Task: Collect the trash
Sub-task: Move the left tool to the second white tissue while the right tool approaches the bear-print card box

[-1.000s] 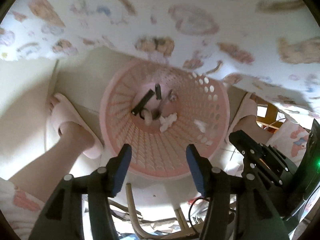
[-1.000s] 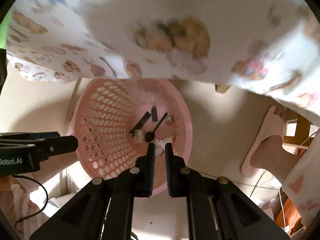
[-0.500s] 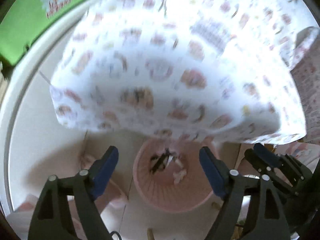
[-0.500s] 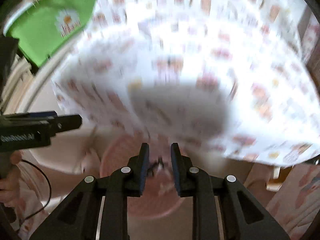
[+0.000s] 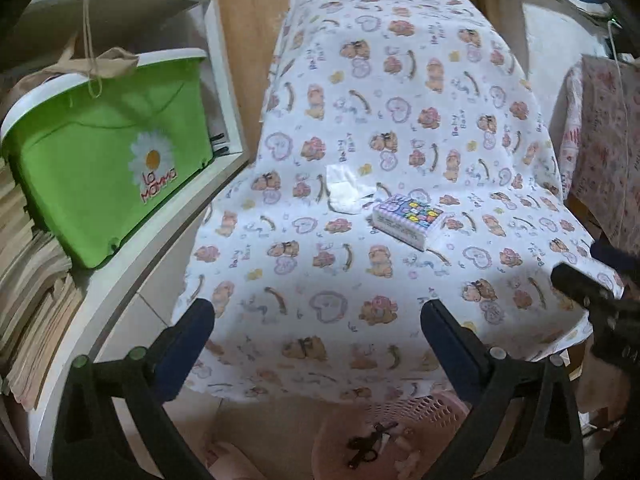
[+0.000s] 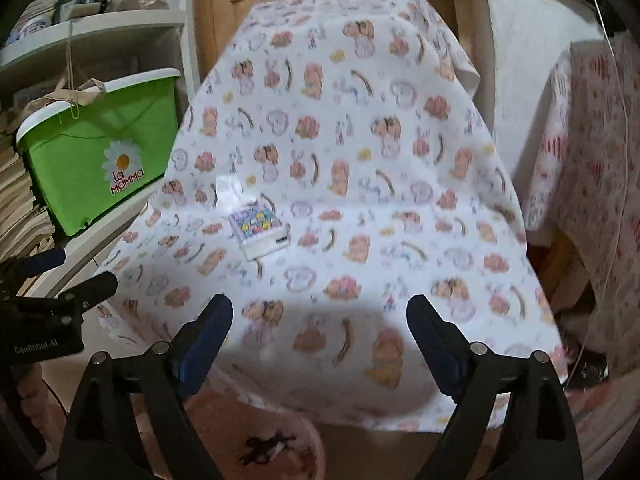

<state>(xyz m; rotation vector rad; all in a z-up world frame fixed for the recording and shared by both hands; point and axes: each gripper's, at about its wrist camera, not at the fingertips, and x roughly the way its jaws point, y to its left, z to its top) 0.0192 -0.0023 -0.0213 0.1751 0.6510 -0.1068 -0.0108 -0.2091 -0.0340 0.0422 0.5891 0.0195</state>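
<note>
Trash (image 5: pixel 370 446) in pink basket (image 5: pixel 424 412); left gripper (image 5: pixel 318 322), right gripper (image 6: pixel 320 318) fingers opening wide, both empty.

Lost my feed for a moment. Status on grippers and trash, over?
Both hand-held grippers, left and right, opening, empty. Box and wrapper on table. Basket below. Nothing blocking.

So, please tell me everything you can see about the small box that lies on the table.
The small box is a flat rectangular carton, apparently cardboard, white on its sides with a colourful printed top and striped edges. It lies flat and closed, turned at an angle, near the middle of the patterned tablecloth. A clear plastic wrapper lies just behind it, at or very near its corner. Neither gripper touches it.
</note>
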